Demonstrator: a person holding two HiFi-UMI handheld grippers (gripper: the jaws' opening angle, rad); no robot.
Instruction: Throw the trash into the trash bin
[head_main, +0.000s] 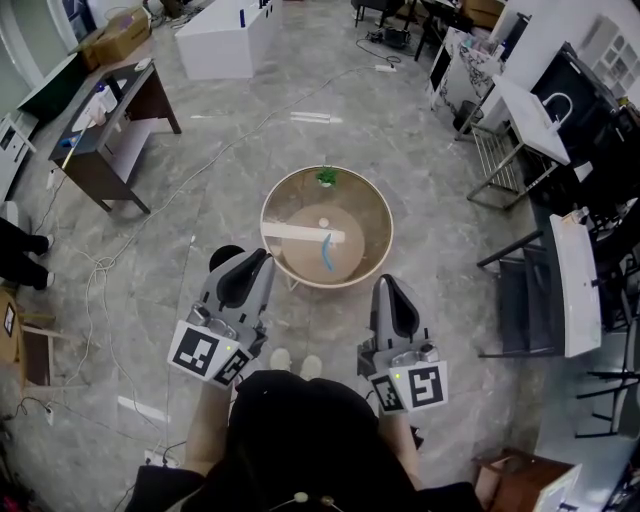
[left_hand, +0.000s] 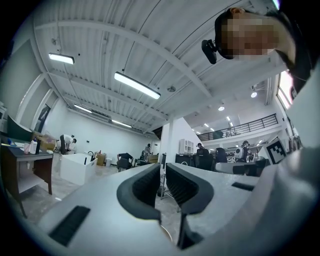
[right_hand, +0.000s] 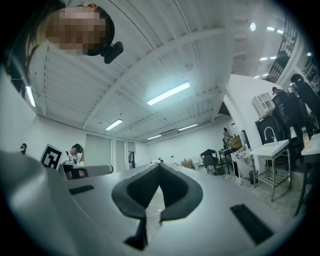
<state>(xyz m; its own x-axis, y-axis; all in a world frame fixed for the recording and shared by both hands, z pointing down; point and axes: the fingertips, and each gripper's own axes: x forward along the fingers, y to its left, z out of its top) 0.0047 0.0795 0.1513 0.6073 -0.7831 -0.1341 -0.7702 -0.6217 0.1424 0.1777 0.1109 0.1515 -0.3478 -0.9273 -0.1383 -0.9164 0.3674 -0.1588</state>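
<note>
We hold both grippers level, and the trash lies ahead of and below the fingertips, in the round wooden tub (head_main: 376, 222) between them. The blue strip (head_main: 326, 252) runs lengthwise away from us, about midway between the hands. The white strip (head_main: 302, 233) lies crosswise and reaches toward the left gripper (head_main: 250, 270), which we judge the nearer. Its fingers stand slightly apart with nothing between them — the right gripper (head_main: 388, 295) has its fingers pressed together, empty. A dark round shape (head_main: 222, 256) behind the left gripper may be the bin — we cannot tell. Below us is a grey stone floor (head_main: 420, 160) with loose cables (head_main: 180, 190), and a desk (head_main: 105, 125) stands off to the left
</note>
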